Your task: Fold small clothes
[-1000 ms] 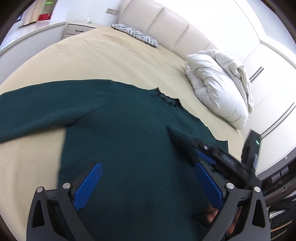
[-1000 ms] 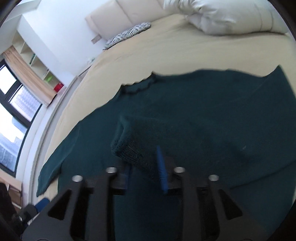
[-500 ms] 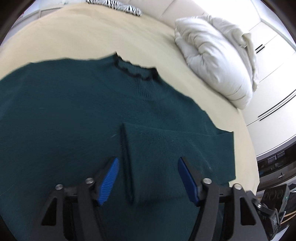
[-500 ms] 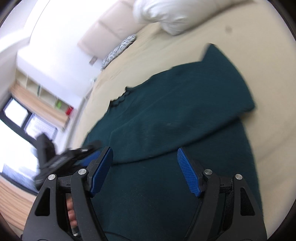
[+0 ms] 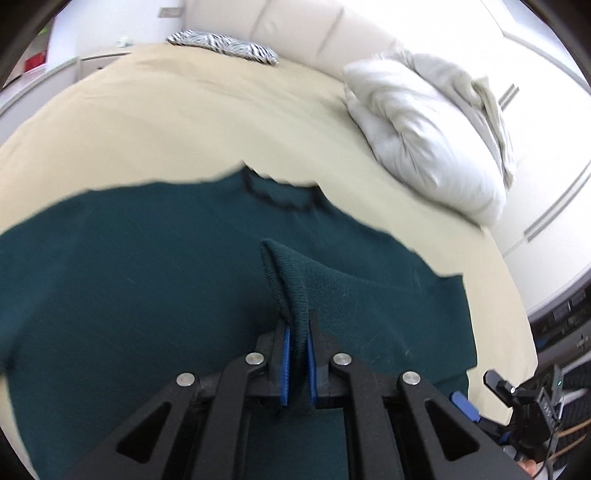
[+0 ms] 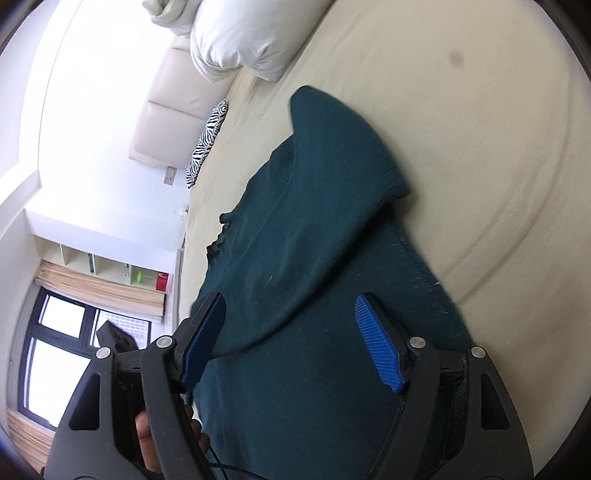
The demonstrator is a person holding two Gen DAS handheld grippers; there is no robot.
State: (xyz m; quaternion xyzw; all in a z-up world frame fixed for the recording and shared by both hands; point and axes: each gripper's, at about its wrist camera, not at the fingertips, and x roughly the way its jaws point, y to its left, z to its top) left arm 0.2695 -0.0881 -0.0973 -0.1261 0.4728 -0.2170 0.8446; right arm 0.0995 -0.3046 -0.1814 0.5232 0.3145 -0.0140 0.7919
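A dark green knit sweater point(image 5: 147, 266) lies spread on the beige bed point(image 5: 166, 122), its frilled collar point(image 5: 280, 192) toward the headboard. One sleeve is folded across the body. My left gripper point(image 5: 297, 334) is shut on the ribbed cuff point(image 5: 291, 291) of that sleeve, which stands up in a pinched ridge between the blue pads. In the right wrist view the sweater point(image 6: 314, 240) runs away from me and the folded sleeve point(image 6: 332, 147) lies on top. My right gripper point(image 6: 291, 332) is open above the sweater's body, nothing between its fingers.
A white pillow point(image 5: 424, 129) and crumpled bedding lie at the bed's far right. A zebra-print cushion point(image 5: 225, 44) rests by the padded headboard point(image 5: 332, 29). My right gripper point(image 5: 517, 402) shows beyond the bed's right edge. A window point(image 6: 55, 332) and wall shelves point(image 6: 110, 266) stand past the bed's left.
My left gripper moved in over the folded sleeve and closed from wide open onto its cuff. My right gripper let go of the sleeve, opened, rolled and drew back toward the sweater's lower part.
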